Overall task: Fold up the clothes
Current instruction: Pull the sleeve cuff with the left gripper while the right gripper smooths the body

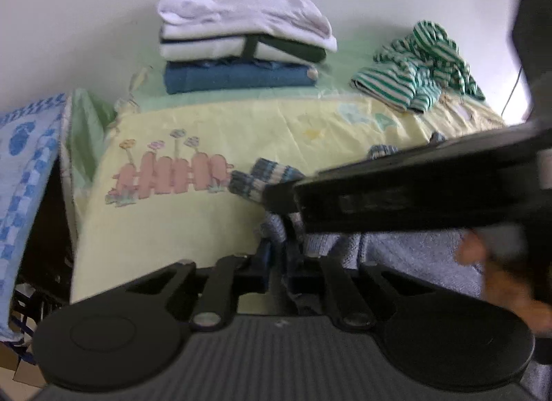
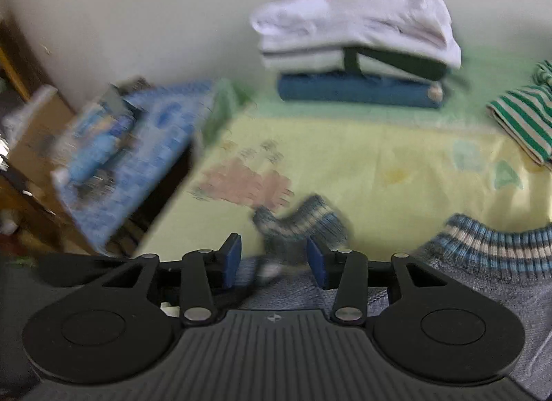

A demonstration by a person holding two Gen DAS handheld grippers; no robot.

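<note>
While my left gripper (image 1: 276,263) clamps the sweater (image 1: 414,249) edge, my right gripper (image 2: 274,259) hangs released over its striped cuff (image 2: 303,221), stack (image 2: 355,49) far.

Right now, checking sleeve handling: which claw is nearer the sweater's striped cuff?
Right. The right claw is open around the striped cuff; the left claw pinches sweater fabric farther back.

Left gripper (image 1: 277,263) fingers apparently pinch blue knit sweater (image 1: 414,249).
</note>
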